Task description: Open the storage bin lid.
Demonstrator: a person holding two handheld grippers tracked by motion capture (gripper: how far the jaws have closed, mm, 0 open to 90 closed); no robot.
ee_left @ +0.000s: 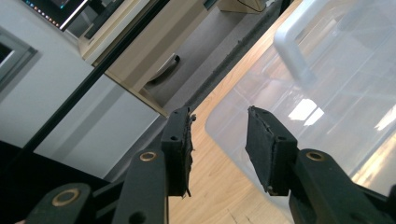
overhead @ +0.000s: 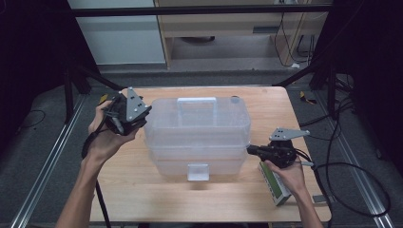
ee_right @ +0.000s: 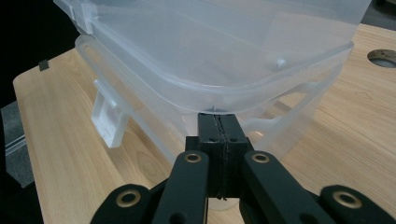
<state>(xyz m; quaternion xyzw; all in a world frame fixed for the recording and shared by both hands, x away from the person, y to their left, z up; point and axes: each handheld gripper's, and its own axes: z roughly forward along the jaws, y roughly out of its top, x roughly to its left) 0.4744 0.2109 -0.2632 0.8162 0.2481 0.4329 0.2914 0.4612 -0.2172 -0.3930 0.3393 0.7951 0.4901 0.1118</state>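
Closed flat against each other, the jaws of my right gripper [ee_right: 219,122] hold nothing; their tips sit just under the overhanging lid rim at the end of the clear plastic storage box [ee_right: 210,60], which I judge is the spot for levering that lid up. Just left of those tips, the box's white front latch [ee_right: 108,117] hangs down, apparently undone, though I cannot be sure. My left gripper [ee_left: 219,135] stands with its jaws well apart and empty, the box corner right ahead of the right-hand pad, probably ready to steady the far end. Beyond those jaws the box's white carry handle [ee_left: 292,46] lies along the lid. Beneath my right hand a green-and-white carton [overhead: 274,183] is partly covered, its print unreadable. Whatever is inside the box stays blurred behind the cloudy plastic.
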